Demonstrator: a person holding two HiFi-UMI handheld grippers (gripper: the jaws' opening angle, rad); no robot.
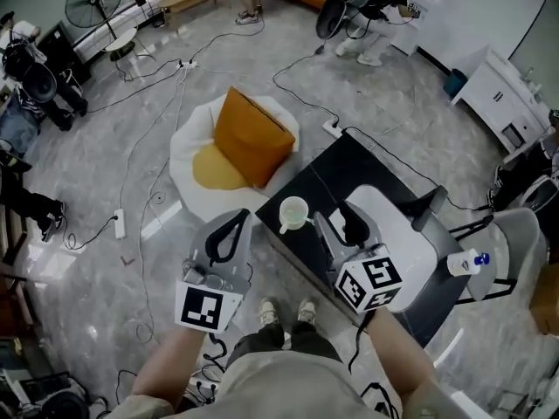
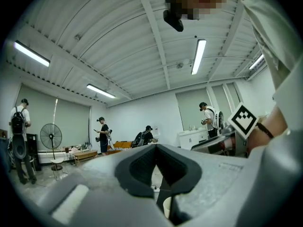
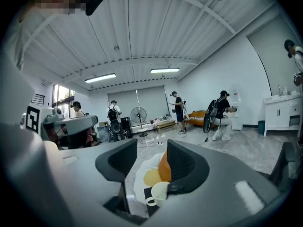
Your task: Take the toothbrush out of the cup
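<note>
A pale cup point(image 1: 293, 212) with a handle stands near the left edge of a small black table point(image 1: 349, 168). I cannot make out a toothbrush in it. My left gripper point(image 1: 234, 218) hangs over the floor just left of the cup, its fingertips together and nothing between them. Just right of the cup, my right gripper point(image 1: 339, 221) is over the table, open and empty. In the right gripper view the cup point(image 3: 158, 193) shows low between the spread jaws of my right gripper point(image 3: 147, 160). The left gripper view shows only the cup's rim point(image 2: 166, 207) below my left gripper point(image 2: 156, 148).
A white board point(image 1: 397, 234) covers the table's right half. A chair point(image 1: 515, 234) with a spray bottle point(image 1: 467, 262) stands to the right. An orange cushion point(image 1: 253, 138) lies on a white beanbag beyond the table. Cables cross the floor; people stand at the far side.
</note>
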